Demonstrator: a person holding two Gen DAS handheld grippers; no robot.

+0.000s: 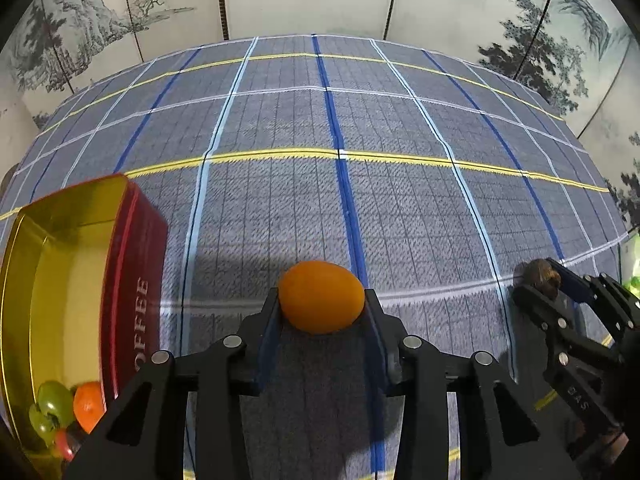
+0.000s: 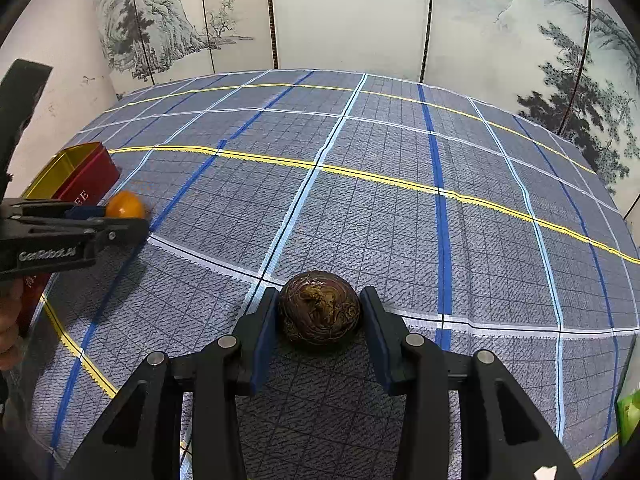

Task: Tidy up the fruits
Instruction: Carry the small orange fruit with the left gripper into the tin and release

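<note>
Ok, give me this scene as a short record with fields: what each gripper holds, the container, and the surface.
left gripper: jaws closed on the orange fruit
right gripper: jaws closed on the dark brown fruit
container: open red tin, gold inside, to the left
tin contents: green grapes, a small orange, something red
surface: blue checked tablecloth
backdrop: painted folding screen

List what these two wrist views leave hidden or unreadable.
- Left wrist view: the tin's word is cut short by the left gripper; fruits in its near corner are partly hidden by the same gripper.
- Right wrist view: the green thing is cut by the right edge, unidentifiable.
- Both views: undersides of the orange fruit and brown fruit are unseen.
</note>
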